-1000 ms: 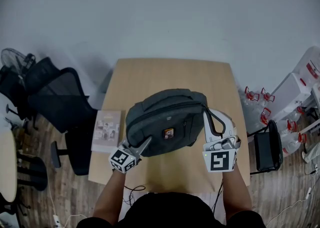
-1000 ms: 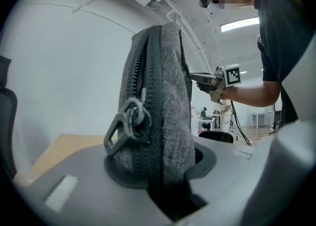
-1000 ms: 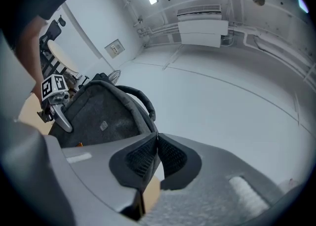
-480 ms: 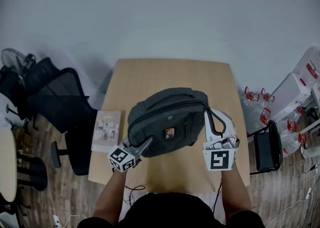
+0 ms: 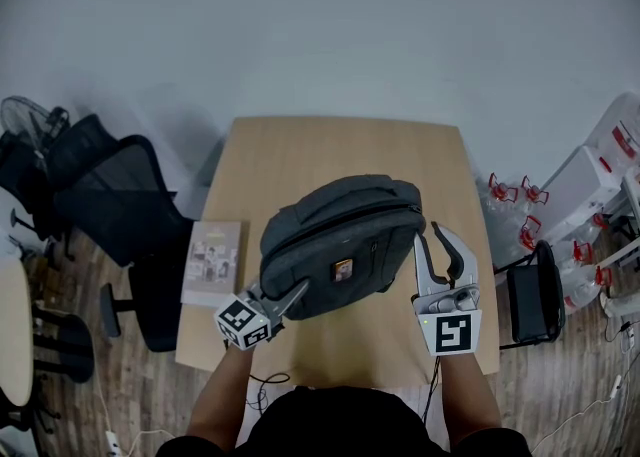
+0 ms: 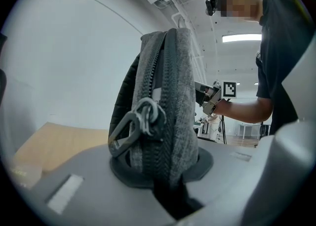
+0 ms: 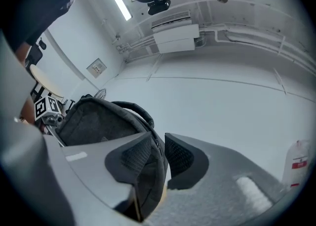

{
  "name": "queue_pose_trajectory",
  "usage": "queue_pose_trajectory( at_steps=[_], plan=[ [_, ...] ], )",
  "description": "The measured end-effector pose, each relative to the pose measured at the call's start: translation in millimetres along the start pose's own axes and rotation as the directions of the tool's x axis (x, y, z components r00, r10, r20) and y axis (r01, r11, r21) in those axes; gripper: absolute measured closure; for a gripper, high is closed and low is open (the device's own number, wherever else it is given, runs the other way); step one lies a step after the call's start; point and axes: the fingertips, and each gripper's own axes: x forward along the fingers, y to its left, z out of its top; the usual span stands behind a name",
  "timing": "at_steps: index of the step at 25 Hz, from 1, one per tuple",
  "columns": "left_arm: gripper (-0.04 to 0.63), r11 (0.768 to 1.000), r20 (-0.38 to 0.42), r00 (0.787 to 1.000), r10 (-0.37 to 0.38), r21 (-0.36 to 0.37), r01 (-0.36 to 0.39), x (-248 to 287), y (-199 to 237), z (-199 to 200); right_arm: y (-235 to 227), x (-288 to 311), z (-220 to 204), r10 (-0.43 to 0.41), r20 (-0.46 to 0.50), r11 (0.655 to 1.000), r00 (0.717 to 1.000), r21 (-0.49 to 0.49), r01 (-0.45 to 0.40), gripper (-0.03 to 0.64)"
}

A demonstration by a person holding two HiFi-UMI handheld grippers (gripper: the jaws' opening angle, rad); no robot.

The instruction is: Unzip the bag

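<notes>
Left claw [image 5: 293,292] reaches in level from the near left, pointing at the bag's near-left corner; its jaws have just been closing and now pinch the bag [image 5: 335,240] at the zipper seam, with the metal zipper pulls [image 6: 136,121] hanging just above the pads; right claw [image 5: 431,236] sits at the bag's right side, tipped slightly upward; its jaws have just been opening and stand spread, the bag's edge in the gap but not squeezed; grey bag stands upright mid tabletop [image 5: 300,160], angled, zipper closed, small orange logo patch [image 5: 342,268] on the near face, carry handle [image 7: 128,107] on top
</notes>
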Motion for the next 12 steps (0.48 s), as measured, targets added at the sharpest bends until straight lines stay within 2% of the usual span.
queue_pose_trajectory(
  at_steps=[3,6,12],
  plan=[
    [0.491,0.999,0.01,0.999,-0.047,-0.018,0.047,1,-13,9,-2,-13,-4,-0.042,-0.002,0.999,0.999,-0.001,0.042,0.528],
    [0.491,0.99,0.044,0.991,-0.123,-0.062,0.126,6,-28,18,-19,-26,-9,-0.092,-0.005,0.995,0.996,-0.03,0.092,0.528],
    [0.491,0.942,0.063,0.965,-0.254,-0.209,0.262,21,-41,24,-50,-46,18,-0.186,0.056,0.981,0.981,-0.053,0.189,0.526]
  ],
)
